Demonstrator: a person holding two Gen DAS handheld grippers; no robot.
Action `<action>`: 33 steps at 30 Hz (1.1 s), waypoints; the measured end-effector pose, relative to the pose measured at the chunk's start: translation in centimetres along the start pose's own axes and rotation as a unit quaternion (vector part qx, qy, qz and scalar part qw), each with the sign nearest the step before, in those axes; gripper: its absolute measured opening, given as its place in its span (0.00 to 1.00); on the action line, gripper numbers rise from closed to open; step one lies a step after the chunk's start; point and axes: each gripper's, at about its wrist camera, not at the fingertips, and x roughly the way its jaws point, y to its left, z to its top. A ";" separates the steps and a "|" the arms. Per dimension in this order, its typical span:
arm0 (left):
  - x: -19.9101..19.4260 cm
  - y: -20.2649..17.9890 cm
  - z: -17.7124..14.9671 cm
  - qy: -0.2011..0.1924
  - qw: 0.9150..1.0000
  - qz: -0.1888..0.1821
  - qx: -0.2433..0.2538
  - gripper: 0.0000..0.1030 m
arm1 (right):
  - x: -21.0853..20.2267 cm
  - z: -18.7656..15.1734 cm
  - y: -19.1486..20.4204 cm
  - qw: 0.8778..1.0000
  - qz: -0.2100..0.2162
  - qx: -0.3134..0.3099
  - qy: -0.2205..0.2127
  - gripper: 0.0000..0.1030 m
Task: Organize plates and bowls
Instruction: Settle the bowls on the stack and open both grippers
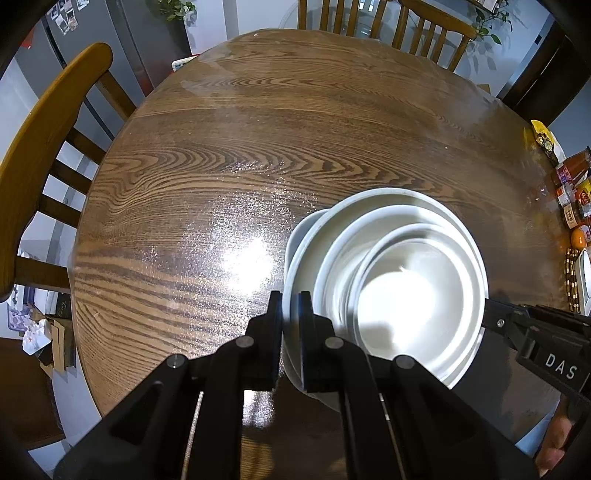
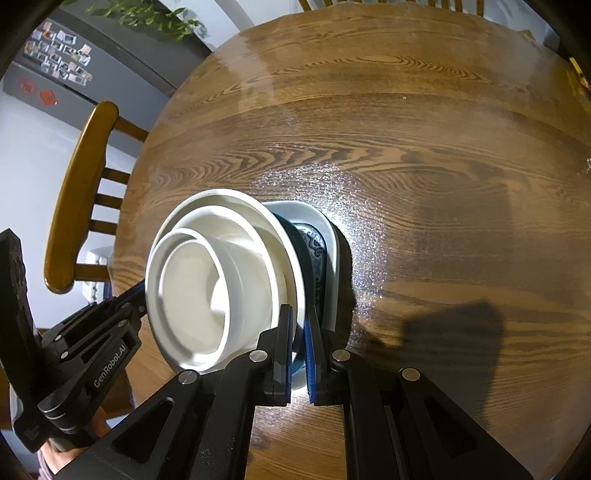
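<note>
A nested stack of white bowls (image 1: 399,280) sits in a wide white plate near the round wooden table's (image 1: 258,147) near edge. My left gripper (image 1: 290,301) is shut on the stack's left rim. At the stack's far right edge the black right gripper (image 1: 495,317) reaches in. In the right wrist view the white bowls (image 2: 221,280) lie over a dark blue patterned plate (image 2: 314,251) and a white oblong dish (image 2: 328,229). My right gripper (image 2: 298,314) is shut on the plates' right rims. The left gripper (image 2: 138,299) holds the opposite side.
Wooden chairs stand at the left (image 1: 48,147) and far side (image 1: 388,22) of the table. Sauce bottles (image 1: 572,192) and an orange (image 1: 578,238) crowd the right edge. A grey fridge with photos (image 2: 59,55) is behind. The table's middle (image 2: 406,147) is bare wood.
</note>
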 end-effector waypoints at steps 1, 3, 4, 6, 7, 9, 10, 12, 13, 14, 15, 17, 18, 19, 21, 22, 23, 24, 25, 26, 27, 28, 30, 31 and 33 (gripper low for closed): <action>0.0 0.0 0.0 0.000 1.000 0.000 0.000 0.03 | 0.0 0.0 0.0 1.000 0.000 0.000 -0.001 0.09; 0.0 0.0 0.0 0.000 1.000 0.000 0.000 0.03 | 0.0 0.0 0.1 1.000 0.000 0.000 -0.002 0.09; 0.0 0.0 0.0 -0.001 1.000 0.000 0.001 0.03 | 0.0 0.0 0.1 1.000 0.001 0.002 -0.003 0.09; 0.0 0.0 0.0 -0.002 1.000 0.001 0.001 0.03 | 0.0 0.0 0.0 1.000 0.001 0.002 -0.005 0.09; 0.0 0.0 0.0 -0.002 1.000 0.001 0.001 0.03 | 0.0 0.0 0.0 1.000 0.002 0.003 -0.007 0.09; 0.1 -0.1 0.0 -0.002 1.000 0.002 0.002 0.03 | 0.0 0.0 -0.1 1.000 0.003 0.005 -0.008 0.09; 0.1 -0.1 0.1 -0.002 1.000 0.002 0.002 0.03 | 0.0 0.0 -0.1 1.000 0.004 0.007 -0.008 0.09; 0.1 -0.2 0.1 -0.002 1.000 0.002 0.003 0.03 | 0.0 0.0 -0.1 1.000 0.006 0.009 -0.007 0.09; 0.1 -0.2 0.1 -0.002 1.000 0.001 0.003 0.03 | 0.1 0.1 -0.2 1.000 0.007 0.011 -0.005 0.09; 0.1 -0.2 0.1 -0.002 1.000 0.000 0.003 0.03 | 0.1 0.1 -0.3 1.000 0.010 0.014 -0.004 0.09; 0.1 -0.2 0.0 -0.002 1.000 0.000 0.003 0.03 | 0.1 0.1 -0.3 1.000 0.011 0.015 -0.003 0.09; 0.1 -0.1 0.0 -0.002 1.000 -0.001 0.003 0.03 | 0.1 0.1 -0.4 1.000 0.011 0.015 -0.003 0.09; 0.1 -0.1 0.0 -0.001 1.000 -0.001 0.003 0.03 | 0.0 0.1 -0.3 1.000 0.011 0.014 -0.004 0.09; 0.1 -0.1 0.0 -0.001 1.000 -0.002 0.003 0.03 | 0.0 0.1 -0.4 1.000 0.010 0.014 -0.004 0.09; 0.1 -0.1 0.0 -0.001 1.000 -0.002 0.002 0.03 | 0.1 0.1 -0.3 1.000 0.009 0.013 -0.004 0.09; 0.1 -0.1 0.1 -0.001 1.000 -0.002 0.002 0.03 | 0.1 0.1 -0.3 1.000 0.009 0.013 -0.004 0.09; 0.1 -0.1 0.1 0.000 1.000 -0.001 0.003 0.03 | 0.1 0.1 -0.3 1.000 0.008 0.012 -0.004 0.09; 0.1 -0.1 0.1 0.000 1.000 -0.001 0.003 0.03 | 0.1 0.1 -0.3 1.000 0.009 0.012 -0.004 0.09; 0.1 -0.1 0.1 0.000 1.000 -0.001 0.004 0.03 | 0.1 0.1 -0.3 1.000 0.009 0.013 -0.003 0.09; 0.1 -0.1 0.1 0.000 1.000 -0.001 0.004 0.03 | 0.1 0.1 -0.3 1.000 0.009 0.013 -0.004 0.09; 0.1 -0.1 0.1 0.000 1.000 -0.001 0.004 0.03 | 0.1 0.2 -0.3 1.000 0.007 0.011 -0.004 0.09; 0.1 -0.1 0.1 0.000 1.000 -0.001 0.004 0.03 | 0.0 0.2 -0.3 1.000 0.007 0.011 -0.004 0.09; 0.1 -0.1 0.1 0.000 1.000 -0.001 0.004 0.03 | 0.1 0.2 -0.3 1.000 0.005 0.010 -0.005 0.09; 0.1 0.0 0.1 0.000 1.000 -0.002 0.004 0.03 | 0.0 0.2 -0.2 1.000 0.003 0.008 -0.006 0.09; 0.1 -0.1 0.0 0.000 1.000 -0.003 0.004 0.03 | 0.0 0.2 0.1 1.000 -0.001 0.006 -0.010 0.09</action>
